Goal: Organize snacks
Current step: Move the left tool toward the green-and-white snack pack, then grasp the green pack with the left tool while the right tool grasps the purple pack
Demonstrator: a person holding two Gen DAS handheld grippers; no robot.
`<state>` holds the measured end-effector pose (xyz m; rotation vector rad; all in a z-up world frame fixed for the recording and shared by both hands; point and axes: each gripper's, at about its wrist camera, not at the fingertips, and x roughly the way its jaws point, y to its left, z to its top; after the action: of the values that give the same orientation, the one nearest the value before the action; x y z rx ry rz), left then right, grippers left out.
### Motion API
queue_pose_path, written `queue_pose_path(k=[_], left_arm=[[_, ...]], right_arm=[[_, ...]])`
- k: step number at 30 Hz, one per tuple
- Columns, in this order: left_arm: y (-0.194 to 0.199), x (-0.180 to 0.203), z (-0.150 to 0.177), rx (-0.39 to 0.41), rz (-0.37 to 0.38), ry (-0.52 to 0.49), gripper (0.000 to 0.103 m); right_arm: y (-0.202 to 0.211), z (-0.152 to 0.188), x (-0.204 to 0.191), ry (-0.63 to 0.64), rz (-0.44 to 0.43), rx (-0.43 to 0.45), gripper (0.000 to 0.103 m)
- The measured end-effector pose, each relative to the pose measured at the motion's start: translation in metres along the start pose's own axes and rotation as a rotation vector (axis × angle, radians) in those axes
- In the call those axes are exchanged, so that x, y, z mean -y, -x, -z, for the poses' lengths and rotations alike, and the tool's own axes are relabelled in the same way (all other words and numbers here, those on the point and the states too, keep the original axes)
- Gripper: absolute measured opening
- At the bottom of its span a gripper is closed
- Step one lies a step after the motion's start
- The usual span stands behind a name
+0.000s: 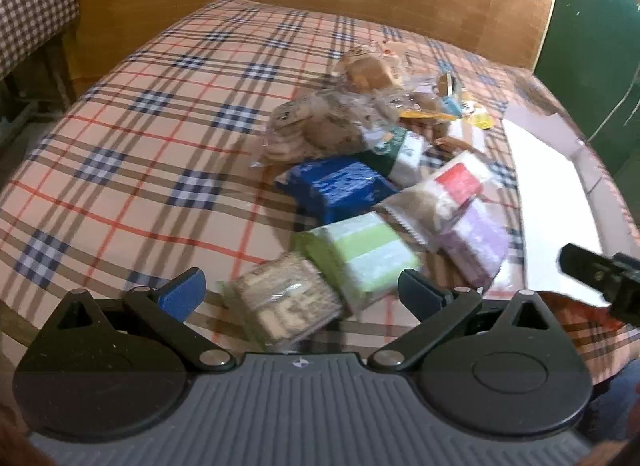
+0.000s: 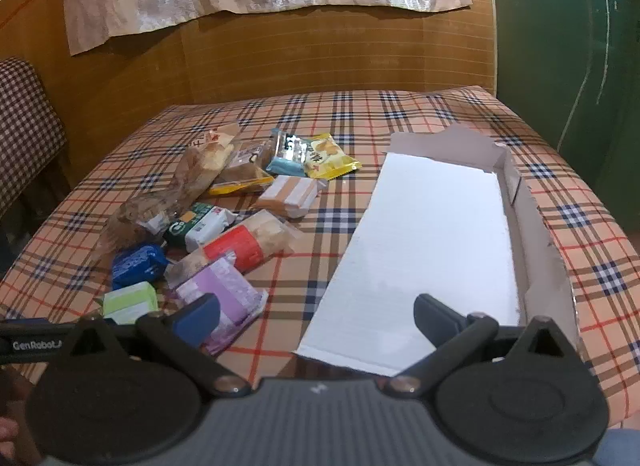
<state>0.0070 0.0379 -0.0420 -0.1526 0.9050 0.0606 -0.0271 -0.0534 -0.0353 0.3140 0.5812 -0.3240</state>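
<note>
Several wrapped snacks lie in a pile on the plaid-covered table (image 1: 120, 137). My left gripper (image 1: 298, 292) is open, and a blurred grey-brown packet (image 1: 286, 302) lies between its fingers, with a green-and-white packet (image 1: 360, 258) just beyond. A blue packet (image 1: 336, 185), a purple packet (image 1: 476, 244) and a red-banded packet (image 1: 452, 185) lie further on. My right gripper (image 2: 316, 316) is open and empty over the near end of a white shallow box (image 2: 424, 225). The purple packet (image 2: 224, 298) lies by its left finger. The left gripper's side (image 2: 28, 340) shows at the left edge.
Clear bags of bread (image 2: 192, 177) and a yellow chip bag (image 2: 328, 155) lie at the far side of the pile. A wooden wall (image 2: 320, 57) stands behind the table, a checked chair (image 2: 24, 125) to the left, a green board (image 2: 568, 25) to the right.
</note>
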Motion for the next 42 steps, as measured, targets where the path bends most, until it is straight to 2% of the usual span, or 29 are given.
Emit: queue_pose_path(k=[8, 14, 23, 28, 36, 42], left_arm=[[-0.009, 0.024, -0.007, 0.000, -0.030, 0.040, 0.103], [-0.016, 0.037, -0.011, -0.019, -0.092, 0.046, 0.103], [-0.034, 0.048, -0.011, -0.020, -0.141, 0.003, 0.103], [-0.038, 0.044, -0.010, 0.006, -0.131, -0.028, 0.103], [-0.030, 0.008, -0.001, 0.047, -0.044, -0.050, 0.103], [-0.028, -0.011, 0.000, 0.061, -0.032, -0.014, 0.103]], right_arm=[[-0.002, 0.000, -0.003, 0.012, -0.009, 0.003, 0.102], [-0.003, 0.001, -0.005, 0.021, -0.020, 0.002, 0.102], [-0.008, 0.004, -0.008, 0.040, -0.037, -0.016, 0.102], [-0.010, 0.005, -0.010, 0.053, -0.047, -0.018, 0.102], [-0.011, 0.007, -0.013, 0.072, -0.069, -0.021, 0.102], [-0.016, 0.008, -0.016, 0.069, -0.088, -0.030, 0.102]])
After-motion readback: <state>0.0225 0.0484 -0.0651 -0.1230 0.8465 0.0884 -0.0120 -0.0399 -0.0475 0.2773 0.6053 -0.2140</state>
